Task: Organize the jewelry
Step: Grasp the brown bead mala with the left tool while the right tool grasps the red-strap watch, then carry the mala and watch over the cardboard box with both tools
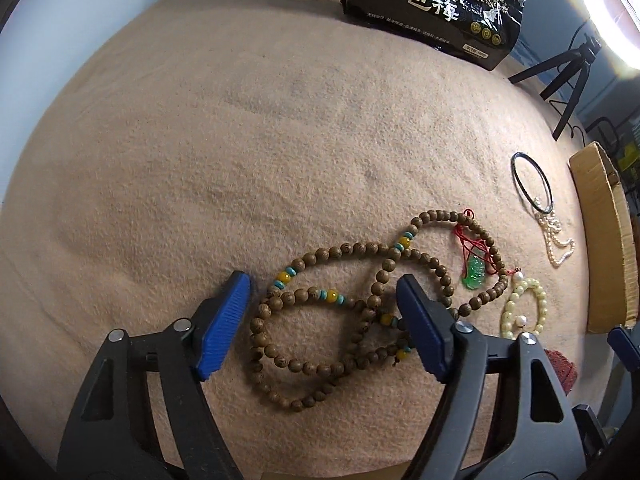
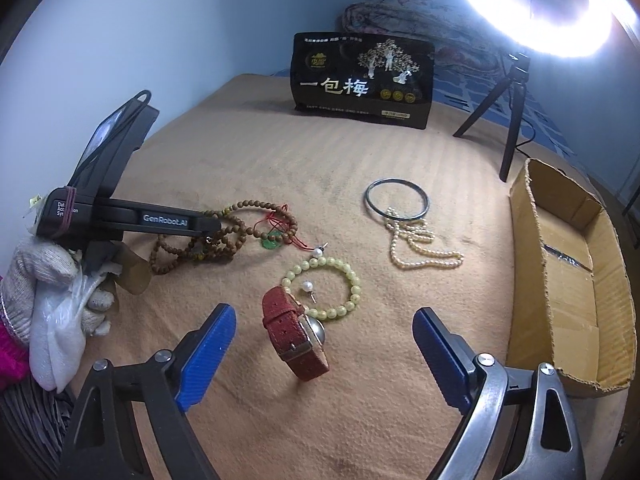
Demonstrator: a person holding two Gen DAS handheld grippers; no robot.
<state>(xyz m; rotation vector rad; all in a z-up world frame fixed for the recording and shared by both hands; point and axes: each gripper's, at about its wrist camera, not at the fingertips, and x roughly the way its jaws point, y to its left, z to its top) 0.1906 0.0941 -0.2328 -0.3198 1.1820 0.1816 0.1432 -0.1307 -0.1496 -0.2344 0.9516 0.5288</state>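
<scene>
A long brown wooden bead necklace (image 1: 320, 320) lies tangled on the tan cloth; it also shows in the right wrist view (image 2: 224, 236). My left gripper (image 1: 324, 292) is open, its blue pads (image 1: 224, 324) on either side of the beads. A green pendant on red cord (image 1: 476, 272) lies across them. My right gripper (image 2: 324, 332) is open around a red-strapped watch (image 2: 294, 340). A pale green bead bracelet (image 2: 340, 284) with pearl earrings (image 2: 307, 287), a pearl necklace (image 2: 416, 244) and a dark bangle (image 2: 396, 200) lie beyond.
An open cardboard box (image 2: 572, 280) stands at the right edge. A black snack bag (image 2: 364, 80) stands at the back. A ring light on a black tripod (image 2: 512, 120) stands at the back right. The tan cloth (image 1: 240, 140) covers the table.
</scene>
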